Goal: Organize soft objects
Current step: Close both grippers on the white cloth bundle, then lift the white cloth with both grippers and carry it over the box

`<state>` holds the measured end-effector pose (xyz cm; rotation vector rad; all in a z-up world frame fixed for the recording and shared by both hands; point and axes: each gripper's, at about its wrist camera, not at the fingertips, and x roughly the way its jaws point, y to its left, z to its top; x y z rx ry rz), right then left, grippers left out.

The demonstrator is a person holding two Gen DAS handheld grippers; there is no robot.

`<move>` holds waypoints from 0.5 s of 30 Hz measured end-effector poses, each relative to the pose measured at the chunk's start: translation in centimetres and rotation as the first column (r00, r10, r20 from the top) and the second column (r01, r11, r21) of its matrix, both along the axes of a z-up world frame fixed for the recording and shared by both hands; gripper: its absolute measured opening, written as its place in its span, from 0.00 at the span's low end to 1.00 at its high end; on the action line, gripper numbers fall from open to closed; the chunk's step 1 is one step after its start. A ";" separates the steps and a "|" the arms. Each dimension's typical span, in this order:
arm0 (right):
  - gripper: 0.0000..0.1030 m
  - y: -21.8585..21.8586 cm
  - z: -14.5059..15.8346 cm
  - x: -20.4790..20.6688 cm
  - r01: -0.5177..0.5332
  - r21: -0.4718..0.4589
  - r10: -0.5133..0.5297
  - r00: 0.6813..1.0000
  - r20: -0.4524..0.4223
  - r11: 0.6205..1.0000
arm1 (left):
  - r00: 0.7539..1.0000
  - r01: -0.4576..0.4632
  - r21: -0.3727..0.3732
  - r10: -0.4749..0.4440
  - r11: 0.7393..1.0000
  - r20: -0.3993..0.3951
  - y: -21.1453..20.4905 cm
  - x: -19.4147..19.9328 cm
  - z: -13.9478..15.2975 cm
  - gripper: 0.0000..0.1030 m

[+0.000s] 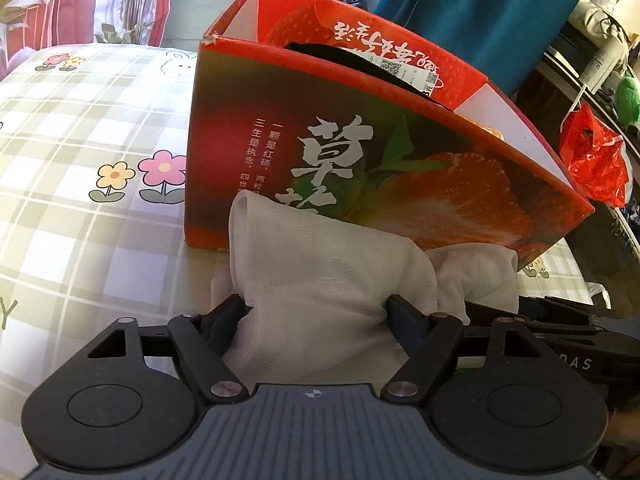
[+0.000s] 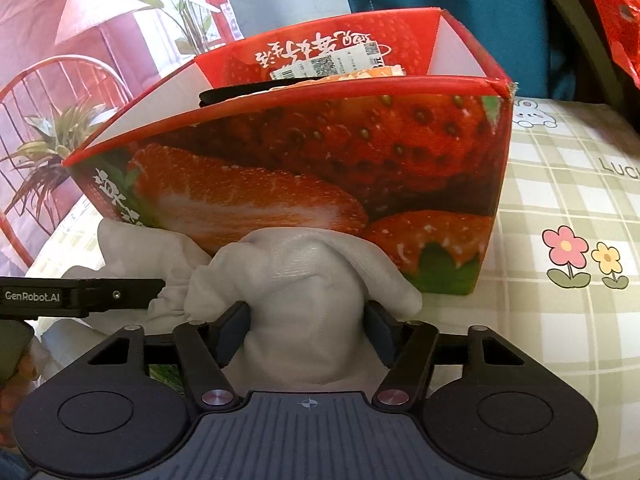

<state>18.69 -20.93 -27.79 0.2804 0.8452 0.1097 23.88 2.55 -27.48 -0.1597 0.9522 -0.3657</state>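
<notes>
Risk first: could snag on the near wall of the strawberry box [image 1: 400,168] if lifted too low, since the white cloth [image 1: 320,280] sits bunched right against the foot of that wall, on the checked bedsheet [image 1: 100,128] and still outside the box. Could also stretch or slip free if pulled unevenly, being shared between two grips with a loose fold hanging between them. Could tip or shove the light cardboard box across the soft bed if the bundle is dragged over the rim rather than raised clear. Left gripper [image 1: 316,312]: fingers closed on one bunched end of the cloth, fabric bulging out ahead of the pads toward the box. Right gripper [image 2: 308,316]: fingers likewise clamped on the other gathered end [image 2: 308,280], tighter waist of fabric between them, folds spilling to either side. Inside the box already, something dark and something orange, not identifiable.
</notes>
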 end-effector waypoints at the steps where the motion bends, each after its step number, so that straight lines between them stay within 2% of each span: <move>1: 0.51 0.1 0.0 0.0 -0.004 -0.003 0.004 1.000 0.001 1.000 | 1.000 0.005 0.002 -0.005 1.000 0.001 -0.1 0.0 0.1 0.69; 6: 0.39 0.5 0.3 0.0 -0.018 0.001 0.018 1.000 -0.003 1.000 | 0.999 0.033 0.019 -0.033 0.999 0.014 -0.6 -0.2 0.9 0.52; 8: 0.32 0.5 0.5 -0.1 -0.019 0.011 0.019 1.000 -0.003 1.000 | 0.999 0.042 0.034 -0.043 0.999 0.024 -0.8 -0.3 1.3 0.42; 15: 0.15 0.7 2.0 -1.0 -0.037 0.033 0.035 0.999 0.035 0.999 | 0.997 0.053 0.058 -0.056 0.997 0.054 -1.3 -0.8 2.9 0.26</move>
